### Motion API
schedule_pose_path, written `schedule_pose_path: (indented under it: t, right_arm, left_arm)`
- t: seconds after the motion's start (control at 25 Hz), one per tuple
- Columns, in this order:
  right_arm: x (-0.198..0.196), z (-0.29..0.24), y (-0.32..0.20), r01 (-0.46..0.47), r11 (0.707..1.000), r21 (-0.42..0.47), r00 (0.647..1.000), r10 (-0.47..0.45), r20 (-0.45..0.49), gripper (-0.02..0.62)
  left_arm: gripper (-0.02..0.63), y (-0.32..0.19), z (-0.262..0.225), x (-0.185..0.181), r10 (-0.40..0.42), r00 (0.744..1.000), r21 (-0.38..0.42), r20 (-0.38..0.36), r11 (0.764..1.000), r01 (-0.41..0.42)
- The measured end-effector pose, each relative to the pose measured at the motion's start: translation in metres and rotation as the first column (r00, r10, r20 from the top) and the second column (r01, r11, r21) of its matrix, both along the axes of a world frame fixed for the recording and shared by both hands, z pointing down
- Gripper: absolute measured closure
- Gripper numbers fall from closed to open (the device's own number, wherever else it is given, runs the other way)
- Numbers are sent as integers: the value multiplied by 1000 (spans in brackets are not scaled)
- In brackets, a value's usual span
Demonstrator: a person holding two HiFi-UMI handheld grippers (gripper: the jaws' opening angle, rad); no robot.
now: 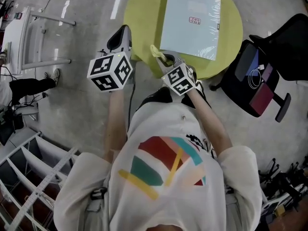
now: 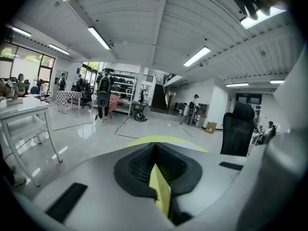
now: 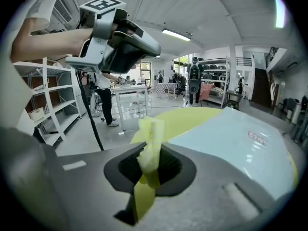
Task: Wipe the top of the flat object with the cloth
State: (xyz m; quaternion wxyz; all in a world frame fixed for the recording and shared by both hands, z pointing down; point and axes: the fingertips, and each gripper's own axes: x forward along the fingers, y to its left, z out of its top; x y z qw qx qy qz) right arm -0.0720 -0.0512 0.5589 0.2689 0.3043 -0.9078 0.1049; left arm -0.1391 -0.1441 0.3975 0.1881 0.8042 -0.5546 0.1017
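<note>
The right hand-held gripper (image 1: 167,59) pinches the cloth (image 1: 156,51) just beside the flat object (image 1: 190,23); the left hand-held gripper (image 1: 125,30) is pressed together.

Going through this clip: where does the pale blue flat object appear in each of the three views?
Head view: the pale blue flat object lies top centre-right, on the round yellow table.
Left gripper view: not in it; only a sliver of the round yellow table shows above the jaws.
Right gripper view: right of centre, beyond the jaws, on the table.
Shared landmark: the round yellow table.
</note>
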Motion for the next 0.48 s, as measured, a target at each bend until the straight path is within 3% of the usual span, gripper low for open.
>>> schedule_pose_path:
  t: [0.28, 0.48]
  right_arm:
    - [31, 6, 7, -131, 991, -6, 991, 131, -15, 568]
    - [87, 9, 11, -253, 967, -12, 967, 253, -37, 568]
  left_arm:
    - [592, -11, 7, -2, 48, 999, -20, 2, 999, -47]
    - [592, -26, 10, 28, 104, 995, -13, -10, 994, -104]
